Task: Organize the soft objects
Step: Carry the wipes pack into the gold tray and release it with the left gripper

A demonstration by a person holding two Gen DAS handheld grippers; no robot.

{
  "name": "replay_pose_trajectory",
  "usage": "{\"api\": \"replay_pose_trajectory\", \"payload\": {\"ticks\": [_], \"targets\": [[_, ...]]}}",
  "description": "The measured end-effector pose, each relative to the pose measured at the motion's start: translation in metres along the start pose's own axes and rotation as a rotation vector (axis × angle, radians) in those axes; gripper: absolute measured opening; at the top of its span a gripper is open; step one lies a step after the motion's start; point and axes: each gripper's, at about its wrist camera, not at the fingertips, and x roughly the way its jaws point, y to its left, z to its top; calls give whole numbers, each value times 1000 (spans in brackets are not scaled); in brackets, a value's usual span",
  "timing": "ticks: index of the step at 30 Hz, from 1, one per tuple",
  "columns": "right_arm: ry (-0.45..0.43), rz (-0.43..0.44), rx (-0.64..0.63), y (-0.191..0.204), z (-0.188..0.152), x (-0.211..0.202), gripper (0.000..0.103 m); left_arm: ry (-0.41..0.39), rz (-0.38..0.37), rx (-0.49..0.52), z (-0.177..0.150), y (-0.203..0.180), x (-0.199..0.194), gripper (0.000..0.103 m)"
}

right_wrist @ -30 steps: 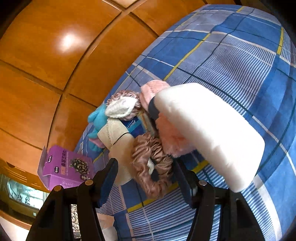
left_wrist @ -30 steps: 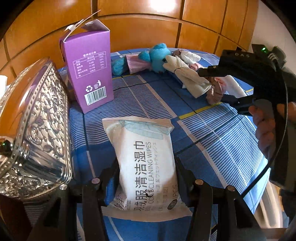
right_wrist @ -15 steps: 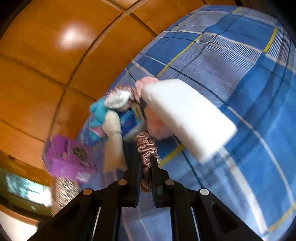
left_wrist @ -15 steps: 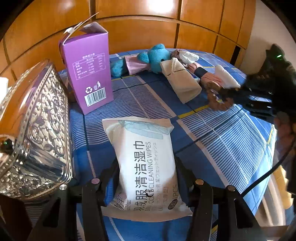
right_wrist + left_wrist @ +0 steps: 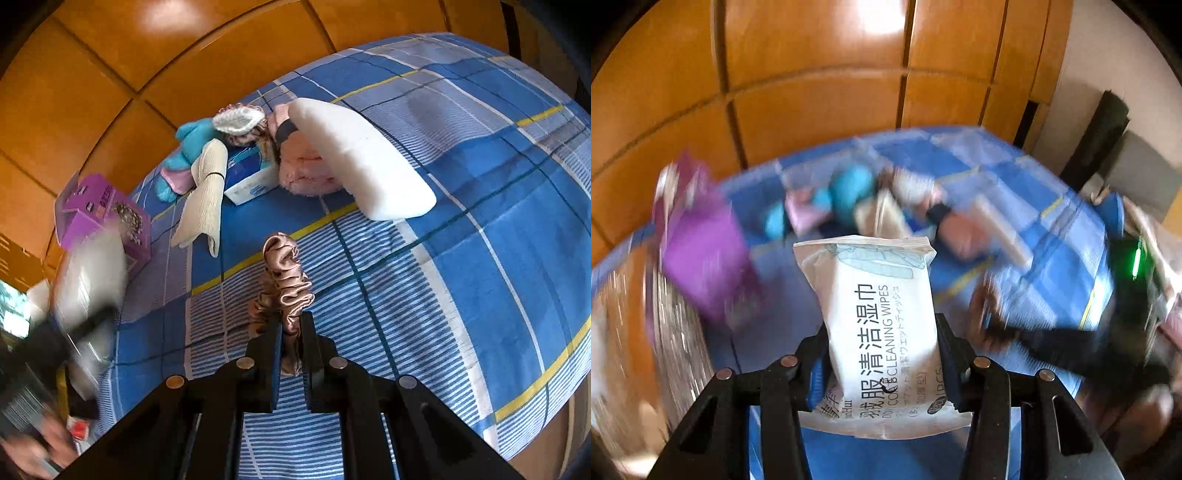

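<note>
A: Item one, left gripper [image 5: 882, 354]?
B: Jaws clamped on the sides of a white wipes pack [image 5: 882, 332], centre of the left view. Pack stands lengthwise between the fingers, printed face up, far end toward the frame's middle. Everything behind it is motion-blurred.

A: Item two, right gripper [image 5: 291, 332]?
B: Jaws nearly together, pinching a brown satin scrunchie [image 5: 284, 280], lower centre of the right view. The scrunchie's free part bunches up beyond the fingertips, over the blue plaid bed [image 5: 480, 221].

A: Soft goods on the bed?
B: Upper centre of the right view, one cluster: white foam block [image 5: 358, 162] leaning on a pink fluffy item [image 5: 306, 173]; a blue-and-white box [image 5: 247, 177] just left of that; a cream ribbed cloth [image 5: 207, 195] lying down the box's left side; a teal plush toy [image 5: 188, 147] behind the cloth; a white knitted piece [image 5: 240, 120] on top at the back.

A: Other stock?
B: Purple carton [image 5: 99, 218], left edge of the right view, upright, top flap open. The same carton [image 5: 701, 258] shows blurred at the left of the left view, with a patterned silver box [image 5: 676, 339] below it at the frame's left edge.

A: Surroundings?
B: Orange wood panels [image 5: 147, 66] fill the top of both views. The left gripper appears as a dark blur at lower left of the right view.
</note>
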Motion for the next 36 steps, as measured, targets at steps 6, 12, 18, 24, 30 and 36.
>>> {"api": "replay_pose_trajectory", "payload": {"ticks": [6, 12, 18, 24, 30, 36], "targets": [[6, 4, -31, 6, 0, 5, 8, -85, 37, -101, 90, 42, -12, 50], [-4, -3, -59, 5, -1, 1, 8, -140, 182, -291, 130, 143, -43, 50], [-32, -8, -66, 7, -1, 5, 8, -158, 337, -448, 81, 238, -96, 50], [-29, -61, -130, 21, -2, 11, 8, -144, 426, -556, -29, 283, -148, 50], [-31, -105, -177, 30, -3, 16, 8, -133, 453, -674, -135, 282, -181, 50], [-39, -142, -222, 34, -5, 15, 8, -72, 403, -714, -199, 245, -160, 50]]}}
